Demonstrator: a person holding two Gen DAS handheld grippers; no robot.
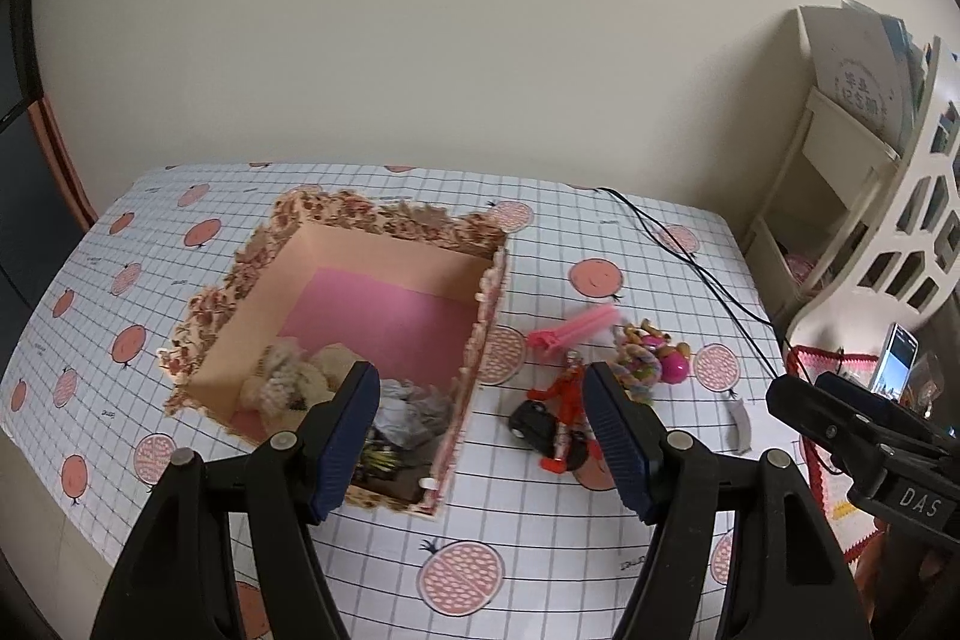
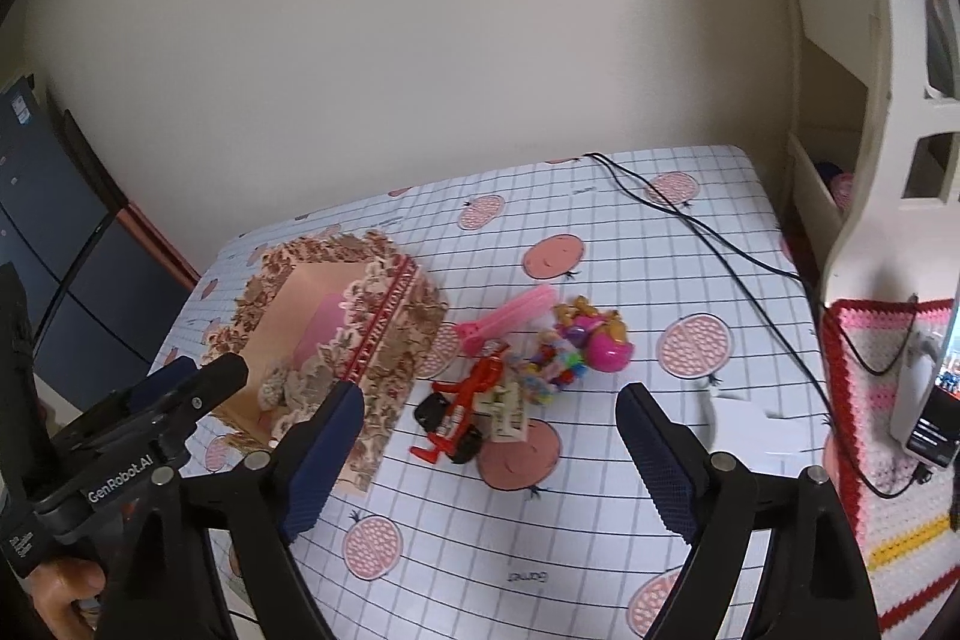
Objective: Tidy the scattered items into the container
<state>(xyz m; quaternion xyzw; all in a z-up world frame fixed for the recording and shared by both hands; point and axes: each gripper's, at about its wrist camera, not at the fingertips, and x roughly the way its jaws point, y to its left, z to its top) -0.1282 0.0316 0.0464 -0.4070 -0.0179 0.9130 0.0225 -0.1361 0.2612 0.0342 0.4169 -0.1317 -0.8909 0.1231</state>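
Left gripper spread wide, nothing between the pads; right gripper likewise agape and empty; just beyond the right gripper's left finger, red figure flat on the table, long axis running away and slightly rightward; farther off, pink clip slanting up-right; left of it, open box holding plush and paper.

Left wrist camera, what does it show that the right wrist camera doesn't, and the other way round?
Left wrist only: the grey crumpled item low inside the floral box, and the box's pink floor. Right wrist only: the box's patterned outer side and a crocheted mat at the right. Both: the red action figure, pink clip, pink ball, black cable.
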